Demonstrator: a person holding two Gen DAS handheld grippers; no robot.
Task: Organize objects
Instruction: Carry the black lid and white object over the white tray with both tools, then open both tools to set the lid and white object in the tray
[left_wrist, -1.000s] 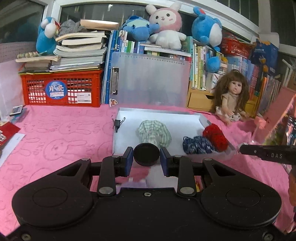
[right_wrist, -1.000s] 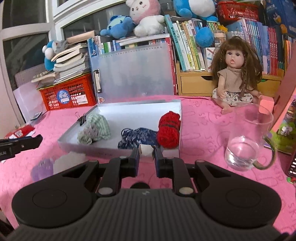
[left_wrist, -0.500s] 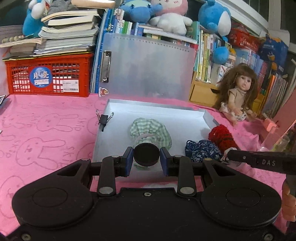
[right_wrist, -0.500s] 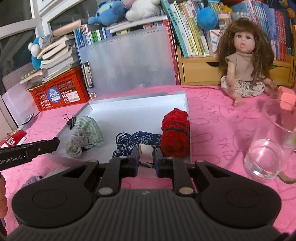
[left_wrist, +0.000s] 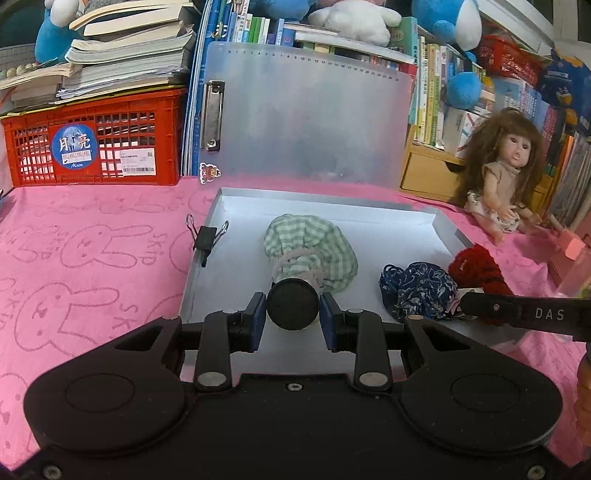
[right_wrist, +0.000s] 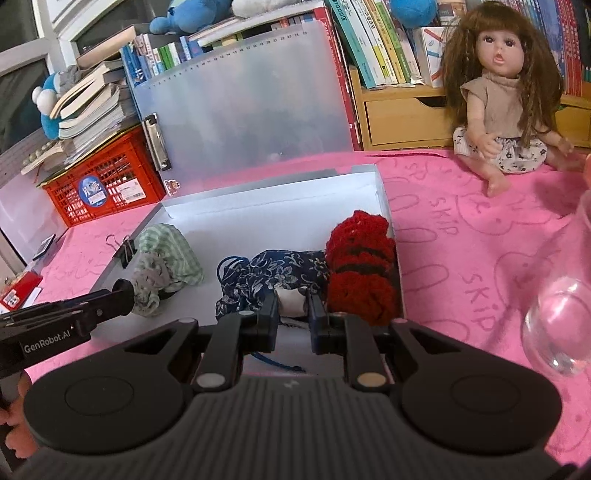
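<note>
The pink bunny-print cloth (left_wrist: 92, 258) covers the whole table under me, and on it sits the shallow white open box (left_wrist: 236, 206) with its frosted plastic lid (left_wrist: 306, 122) standing upright behind it. At the back, the red plastic crate (left_wrist: 96, 144) carries stacked books, and the long-haired doll in a beige dress (right_wrist: 498, 92) sits on the cloth to the right of the box. A clear glass mug (right_wrist: 561, 314) stands near my right side, outside the box. Inside the box, the red crocheted bundle (right_wrist: 360, 273) lies against the right wall, the dark blue floral cloth (right_wrist: 273, 277) touches it on the left, and the green checked cloth pouch (left_wrist: 310, 251) lies nearer the left wall. My left gripper (left_wrist: 293, 317) is over the box's near part, its fingers pinching a round black disc-shaped object (left_wrist: 293, 309) just in front of the green pouch. My right gripper (right_wrist: 291, 314) is pressed onto a small white piece (right_wrist: 291, 301) between the blue cloth and the red bundle. A black binder clip (left_wrist: 205, 238) is clipped on the box's left rim
</note>
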